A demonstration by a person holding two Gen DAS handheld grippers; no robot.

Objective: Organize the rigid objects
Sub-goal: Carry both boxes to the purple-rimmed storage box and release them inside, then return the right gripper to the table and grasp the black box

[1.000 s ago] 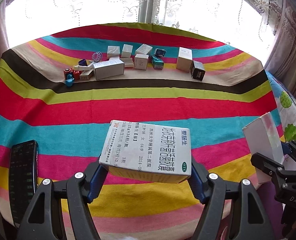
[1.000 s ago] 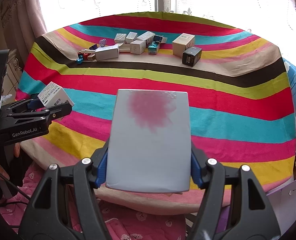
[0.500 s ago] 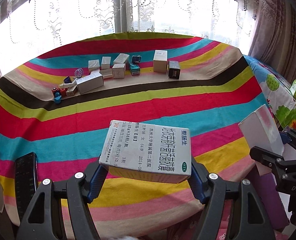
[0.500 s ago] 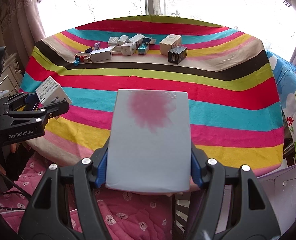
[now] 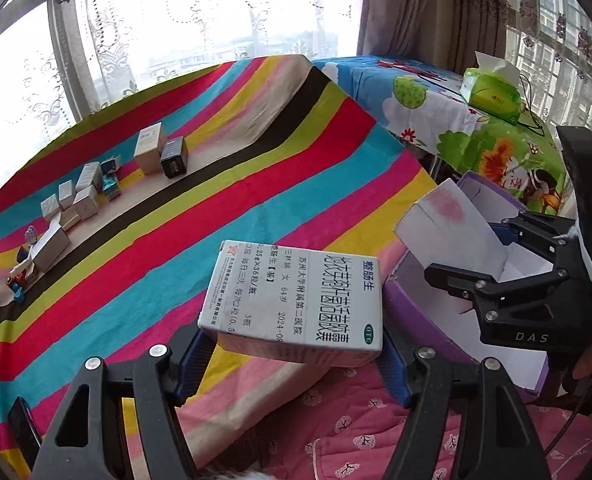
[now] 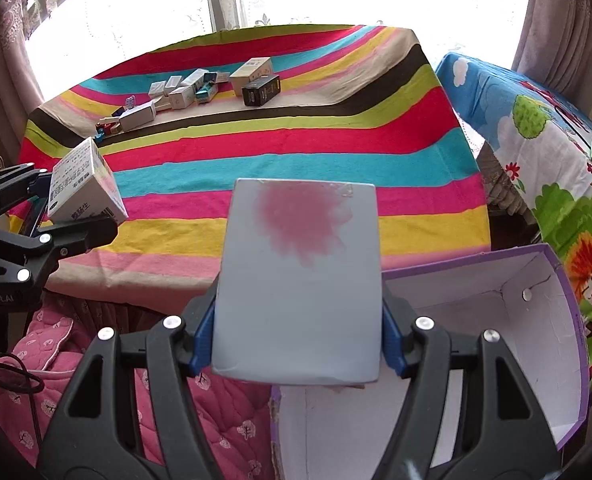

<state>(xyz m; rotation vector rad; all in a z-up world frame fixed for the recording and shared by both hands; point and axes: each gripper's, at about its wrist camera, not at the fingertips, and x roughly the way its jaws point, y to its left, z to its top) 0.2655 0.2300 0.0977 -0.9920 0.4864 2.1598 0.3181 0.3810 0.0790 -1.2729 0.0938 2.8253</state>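
Note:
My left gripper (image 5: 296, 356) is shut on a white medicine box (image 5: 296, 300) with Chinese print, held over the table's near right corner. It also shows in the right wrist view (image 6: 82, 184). My right gripper (image 6: 297, 354) is shut on a pale grey box with a pink blotch (image 6: 299, 280), held above the open purple bin (image 6: 551, 360) with a white inside. The bin (image 5: 423, 312) and the grey box (image 5: 451, 232) show at right in the left wrist view. Several small boxes (image 6: 200, 88) lie in a row at the table's far side.
The table carries a striped cloth (image 6: 280, 148). A black phone (image 5: 24, 428) lies at its near left edge. A second table with a cartoon cloth (image 5: 455, 120) and a green tissue pack (image 5: 491, 92) stands to the right. A pink quilt (image 5: 355, 420) is below.
Both grippers have pulled back and swung right, away from the table, each keeping its box. The purple bin has come into view under the right gripper.

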